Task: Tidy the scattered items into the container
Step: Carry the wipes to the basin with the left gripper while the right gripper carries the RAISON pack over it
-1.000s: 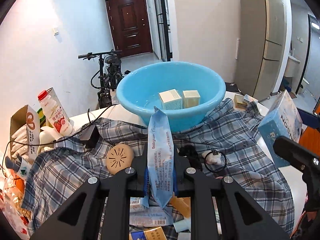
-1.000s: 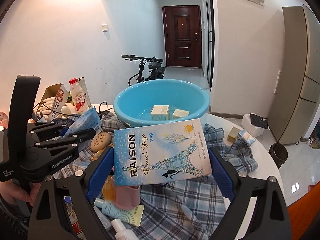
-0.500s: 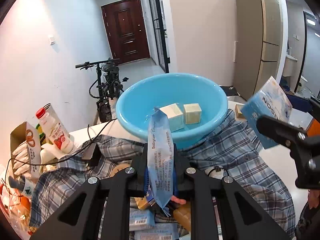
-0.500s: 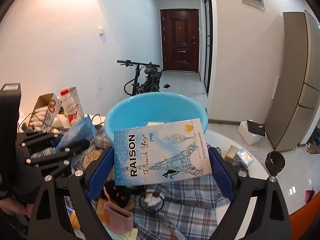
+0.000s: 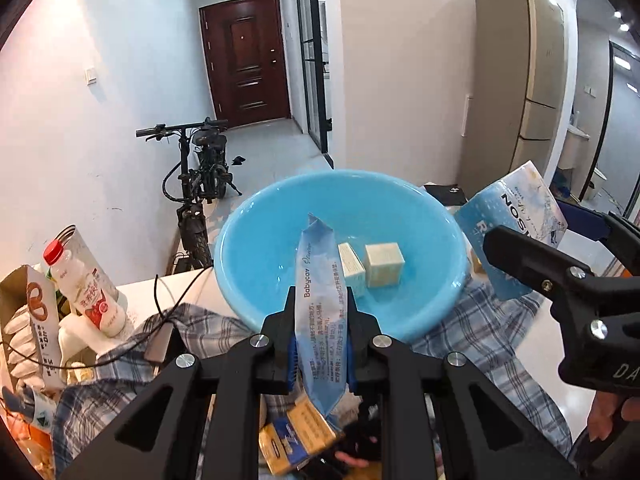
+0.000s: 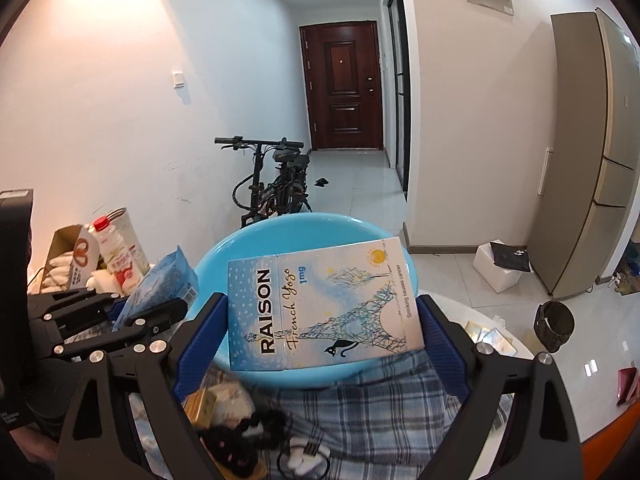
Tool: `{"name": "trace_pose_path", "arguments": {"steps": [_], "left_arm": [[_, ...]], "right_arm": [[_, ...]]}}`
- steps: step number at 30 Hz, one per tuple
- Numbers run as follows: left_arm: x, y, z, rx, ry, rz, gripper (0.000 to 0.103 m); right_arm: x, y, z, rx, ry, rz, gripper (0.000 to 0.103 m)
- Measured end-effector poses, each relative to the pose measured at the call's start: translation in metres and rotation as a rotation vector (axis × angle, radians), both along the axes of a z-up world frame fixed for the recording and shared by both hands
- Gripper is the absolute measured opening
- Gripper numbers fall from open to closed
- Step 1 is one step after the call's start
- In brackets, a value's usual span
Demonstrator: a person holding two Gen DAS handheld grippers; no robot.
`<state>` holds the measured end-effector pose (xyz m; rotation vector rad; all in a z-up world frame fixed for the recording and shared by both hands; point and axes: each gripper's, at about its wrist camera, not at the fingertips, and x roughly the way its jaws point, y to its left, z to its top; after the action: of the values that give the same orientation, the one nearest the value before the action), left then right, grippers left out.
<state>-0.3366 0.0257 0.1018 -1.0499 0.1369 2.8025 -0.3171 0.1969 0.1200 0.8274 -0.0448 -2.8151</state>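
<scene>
Blue basin sits just ahead of and below both grippers, two small boxes already inside. Right gripper is clamped across the wide Raison carton, long axis crosswise, flat face up, over the near rim. Left gripper is pinched tight on the slim blue sachet, long axis pointing forward at the basin.

Moved up to the blue basin — rim now just ahead of both jaws, pouch and RAISON box over it, not short of it.
</scene>
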Motion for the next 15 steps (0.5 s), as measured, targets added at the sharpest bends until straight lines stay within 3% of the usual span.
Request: {"name": "trace_pose_path", "arguments": {"steps": [7,15], "left_arm": [[-0.041,-0.006,-0.001,0.016,0.007,0.044,0.019],[-0.092,-0.014,-0.016,0.057,-0.045,0.062,0.019]], "right_arm": [[-0.037,0.003,-0.005,-0.04,0.001,-0.043,0.091],[-0.079,0.008,-0.014,-0.063,-0.012,-0.072,0.091]]}}
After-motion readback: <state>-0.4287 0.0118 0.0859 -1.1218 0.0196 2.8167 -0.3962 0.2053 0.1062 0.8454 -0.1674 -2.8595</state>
